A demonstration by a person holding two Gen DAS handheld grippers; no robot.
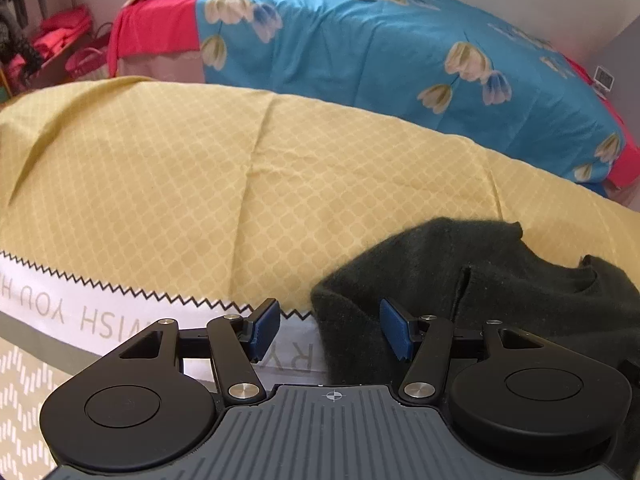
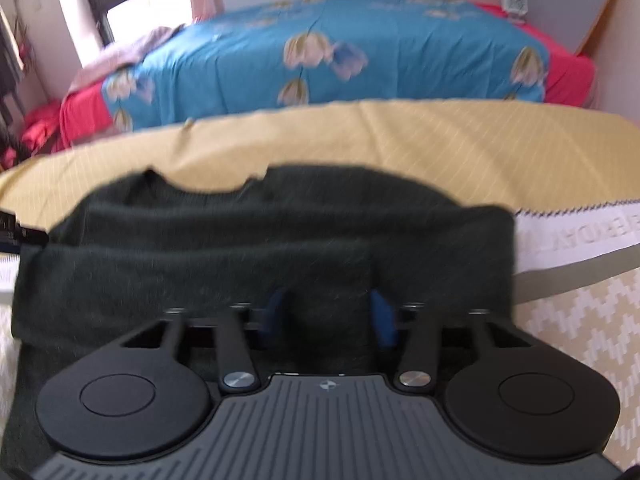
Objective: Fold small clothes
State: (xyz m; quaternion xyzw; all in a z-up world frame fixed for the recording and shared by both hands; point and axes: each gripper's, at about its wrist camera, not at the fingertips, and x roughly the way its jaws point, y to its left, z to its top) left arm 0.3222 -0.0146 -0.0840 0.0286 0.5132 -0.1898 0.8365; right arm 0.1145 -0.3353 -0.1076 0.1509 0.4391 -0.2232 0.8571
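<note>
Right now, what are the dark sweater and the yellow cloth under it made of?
The sweater looks like soft knitted wool or a wool-like yarn: its surface is fuzzy and dull, with tiny hairs at the edges. The yellow cloth looks like thin woven cotton, flat and matte, with sharp creases and a printed diamond grid.

A surface covered by a yellow cloth with a pale lattice pattern (image 1: 200, 184) carries the work. Its near border is a white band with a black zigzag edge and grey lettering (image 1: 80, 300). A dark green knitted garment (image 2: 248, 248) lies directly on it, draped over the near edge.
</note>
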